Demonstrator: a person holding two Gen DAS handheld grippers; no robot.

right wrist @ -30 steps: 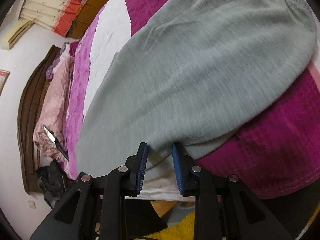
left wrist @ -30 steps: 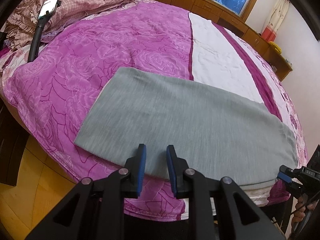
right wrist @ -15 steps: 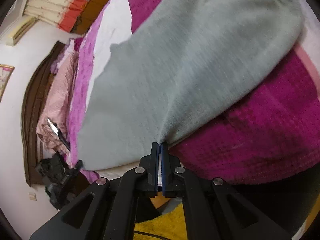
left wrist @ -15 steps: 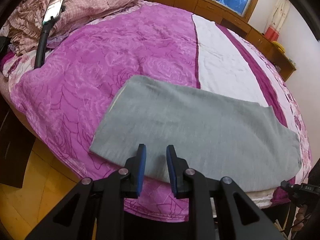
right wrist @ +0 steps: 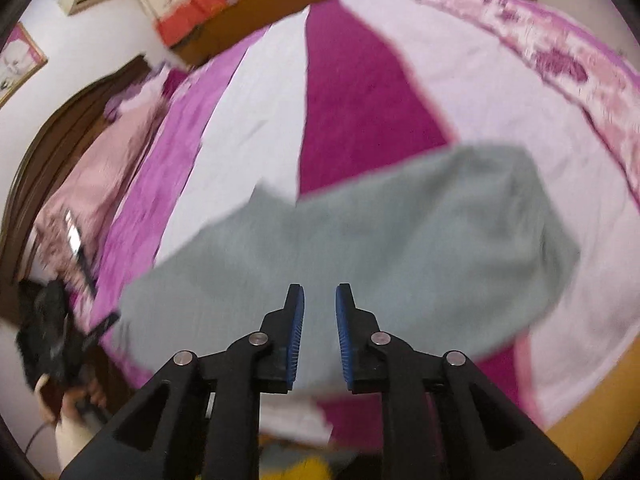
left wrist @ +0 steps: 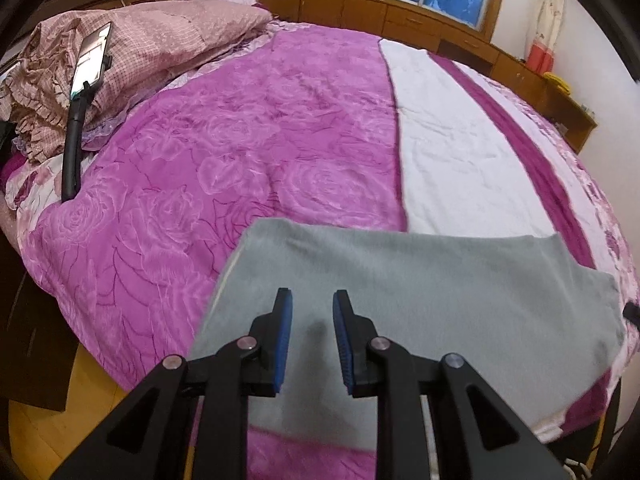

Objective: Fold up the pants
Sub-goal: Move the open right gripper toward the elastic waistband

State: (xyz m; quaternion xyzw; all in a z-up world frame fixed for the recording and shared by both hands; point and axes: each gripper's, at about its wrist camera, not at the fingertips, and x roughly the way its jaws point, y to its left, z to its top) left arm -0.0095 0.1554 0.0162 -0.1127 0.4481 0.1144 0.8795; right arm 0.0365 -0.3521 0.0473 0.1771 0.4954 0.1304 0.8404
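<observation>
The grey pants (left wrist: 420, 300) lie flat on the bed near its front edge, folded into a long strip. My left gripper (left wrist: 310, 308) is open and empty, hovering over the pants' left part. In the right wrist view the pants (right wrist: 400, 248) lie across the bed, blurred by motion. My right gripper (right wrist: 319, 300) is open and empty above their near edge.
The bed has a purple rose-patterned cover (left wrist: 200, 168) with white and magenta stripes (left wrist: 452, 148). Pink pillows (left wrist: 160, 40) and a phone on a black holder (left wrist: 90, 56) sit at the far left. Wooden cabinets (left wrist: 400, 20) line the far wall.
My right gripper had shut on the pants' edge, then opened and let go; it now sits higher over the cloth. My left gripper stayed open and moved right over the pants.
</observation>
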